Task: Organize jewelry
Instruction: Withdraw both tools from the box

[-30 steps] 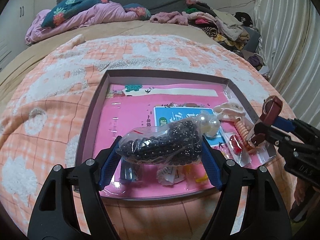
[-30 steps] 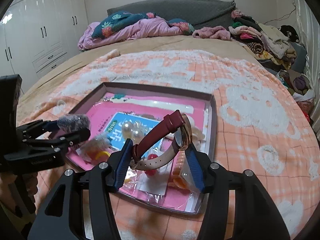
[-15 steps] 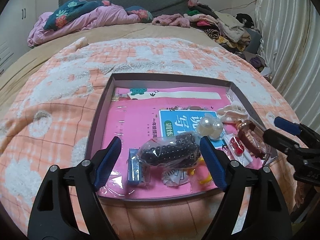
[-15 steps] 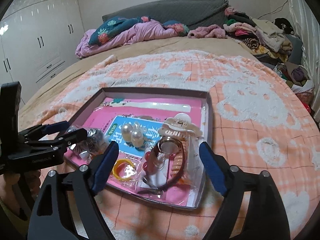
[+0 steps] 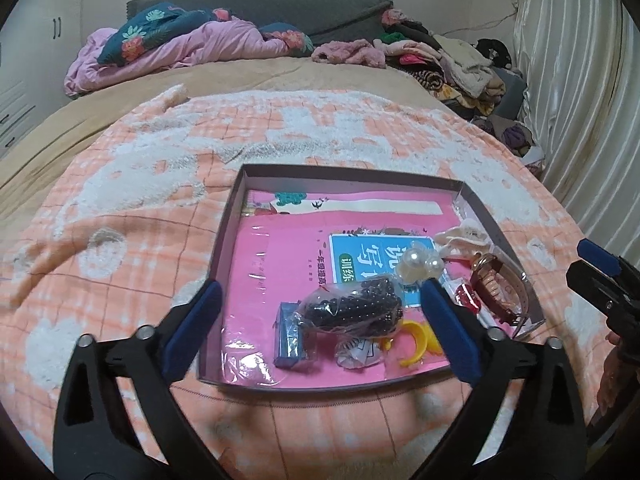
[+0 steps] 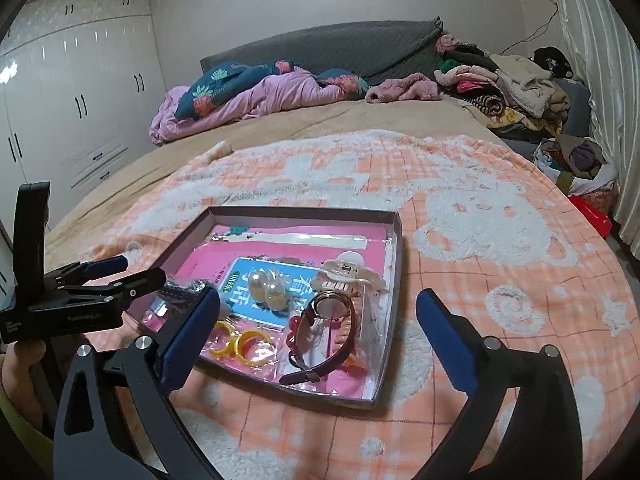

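A shallow dark box [image 5: 228,236] [image 6: 394,264] lies on the bed with a pink book inside. In it lie a clear bag of black beads [image 5: 352,310], a pearl pair [image 5: 418,266] [image 6: 266,286], a watch with a dark red strap [image 5: 502,294] [image 6: 326,334], a cream hair claw [image 6: 348,272], yellow rings [image 6: 240,346] and a small blue box [image 5: 290,334]. My left gripper [image 5: 318,334] is open and empty, held back over the box's near edge. My right gripper [image 6: 316,338] is open and empty, near the box's front right.
The box rests on an orange and white fleece blanket [image 5: 160,184]. A crumpled purple quilt [image 6: 248,100] and a pile of clothes [image 6: 512,88] lie at the bed's far end. Curtains [image 5: 580,100] hang on the right, white wardrobes [image 6: 80,112] stand left.
My left gripper let go of the bag of black beads into the box and my right gripper let go of the watch. Both opened and drew back.
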The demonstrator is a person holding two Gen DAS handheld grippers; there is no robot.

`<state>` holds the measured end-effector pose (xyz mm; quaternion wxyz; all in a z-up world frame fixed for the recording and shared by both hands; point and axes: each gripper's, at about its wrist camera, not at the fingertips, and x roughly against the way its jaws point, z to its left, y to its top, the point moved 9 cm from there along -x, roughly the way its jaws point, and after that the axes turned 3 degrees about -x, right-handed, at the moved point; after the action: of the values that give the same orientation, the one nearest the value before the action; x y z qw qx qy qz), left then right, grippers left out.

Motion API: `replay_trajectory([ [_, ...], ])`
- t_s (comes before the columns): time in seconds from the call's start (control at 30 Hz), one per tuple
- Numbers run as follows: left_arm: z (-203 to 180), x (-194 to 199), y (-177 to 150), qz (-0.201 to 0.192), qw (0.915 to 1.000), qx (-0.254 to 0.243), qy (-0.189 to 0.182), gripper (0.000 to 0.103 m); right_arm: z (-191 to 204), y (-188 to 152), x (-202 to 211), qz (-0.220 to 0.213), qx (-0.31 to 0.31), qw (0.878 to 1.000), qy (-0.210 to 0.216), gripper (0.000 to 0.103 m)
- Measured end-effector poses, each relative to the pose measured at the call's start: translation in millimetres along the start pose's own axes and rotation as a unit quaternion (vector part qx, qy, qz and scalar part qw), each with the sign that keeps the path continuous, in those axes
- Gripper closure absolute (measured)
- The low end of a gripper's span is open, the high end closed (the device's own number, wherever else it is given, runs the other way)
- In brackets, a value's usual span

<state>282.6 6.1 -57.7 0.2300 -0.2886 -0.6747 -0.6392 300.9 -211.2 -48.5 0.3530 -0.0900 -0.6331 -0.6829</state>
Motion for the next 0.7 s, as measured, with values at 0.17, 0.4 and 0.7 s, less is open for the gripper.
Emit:
replay_trajectory([
  [0.17,1,21,4,-0.016,0.9999,0.003,0.002,0.009,5,2,17,-0.013,-0.001,1.000,0.002,0.004],
  [0.4,-1,52,8,-0.039,0.9992,0.003,0.000,0.009,17,0,48,-0.035,-0.001,0.999,0.010,0.004],
  [0.7,-8,93,-6,-0.058,0.9983,-0.007,0.004,0.009,29,-6,86,-0.048,0.012,0.999,0.011,0.004],
])
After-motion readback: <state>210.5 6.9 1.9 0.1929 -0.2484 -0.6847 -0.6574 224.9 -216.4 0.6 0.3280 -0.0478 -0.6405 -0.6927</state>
